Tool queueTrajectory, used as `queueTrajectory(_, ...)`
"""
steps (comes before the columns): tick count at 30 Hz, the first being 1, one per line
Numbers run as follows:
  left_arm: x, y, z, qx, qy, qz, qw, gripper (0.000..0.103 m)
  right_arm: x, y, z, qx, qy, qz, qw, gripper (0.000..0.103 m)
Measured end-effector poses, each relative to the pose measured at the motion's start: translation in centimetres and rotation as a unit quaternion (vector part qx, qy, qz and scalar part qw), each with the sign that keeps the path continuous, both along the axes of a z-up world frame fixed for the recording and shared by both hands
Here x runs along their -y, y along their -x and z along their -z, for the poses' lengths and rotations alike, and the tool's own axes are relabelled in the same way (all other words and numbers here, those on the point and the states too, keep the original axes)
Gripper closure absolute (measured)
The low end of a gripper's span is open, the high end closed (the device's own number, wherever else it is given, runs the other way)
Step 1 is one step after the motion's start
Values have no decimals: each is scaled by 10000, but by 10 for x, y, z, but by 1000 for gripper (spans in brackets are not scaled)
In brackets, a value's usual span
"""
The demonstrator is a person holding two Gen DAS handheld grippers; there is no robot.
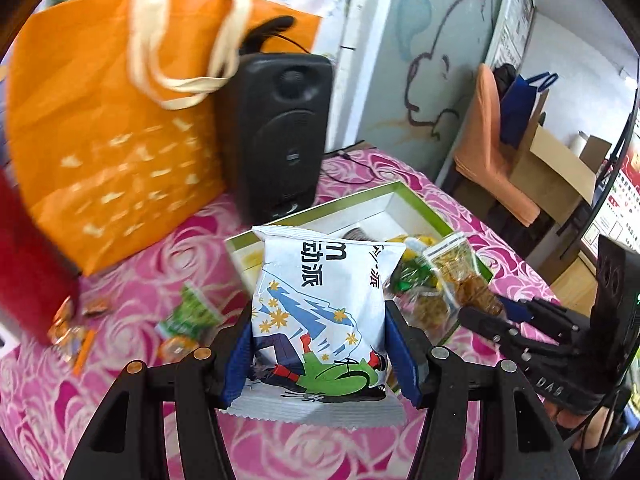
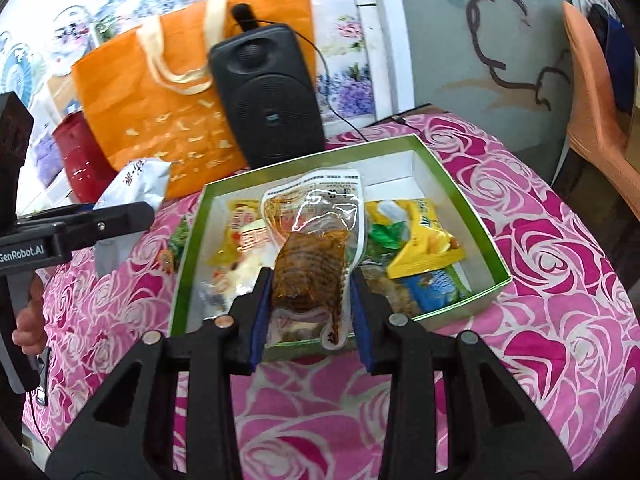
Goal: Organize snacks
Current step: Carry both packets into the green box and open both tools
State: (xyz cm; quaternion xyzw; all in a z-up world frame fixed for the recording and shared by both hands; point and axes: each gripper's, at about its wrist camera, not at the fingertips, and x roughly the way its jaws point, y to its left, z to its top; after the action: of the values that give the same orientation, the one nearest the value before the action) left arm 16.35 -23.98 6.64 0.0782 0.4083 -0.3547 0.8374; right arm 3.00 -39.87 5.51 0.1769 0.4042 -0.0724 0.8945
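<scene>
Right gripper (image 2: 310, 292) clamped on brown vacuum pouch (image 2: 310, 276) over green box (image 2: 460, 184); lower before letting go. Left gripper (image 1: 320, 344) squeezing white snack bag (image 1: 320, 304); go gentle, it's puffy, drop in free corner.

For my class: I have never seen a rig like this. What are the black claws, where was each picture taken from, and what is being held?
No robot here: a person holds two hand-held grasping tools, each with a camera looking along its fingers. The left tool grips a white snack bag. The right tool grips a clear packet of brown food above a green-rimmed box already holding snacks. Everything sits on a pink rose tablecloth, beside an orange tote bag and a black speaker. More small snacks lie loose on the cloth.
</scene>
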Motion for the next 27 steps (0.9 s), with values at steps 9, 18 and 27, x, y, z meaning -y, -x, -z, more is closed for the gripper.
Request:
queueTrajectory(9,54,-36,17,-65,-156,38,9999,42,21,-28,13,-4,-7,24,10000,64)
queueTrajectory(18,68,-63,48,-204,-317,-3,9993,31,7,-66,42,-318,273,-536,9977,34)
queueTrajectory(27,42,-54,37,183,-429,-318,9984,16,-4,-51,21,-50,686,-423,9967,1)
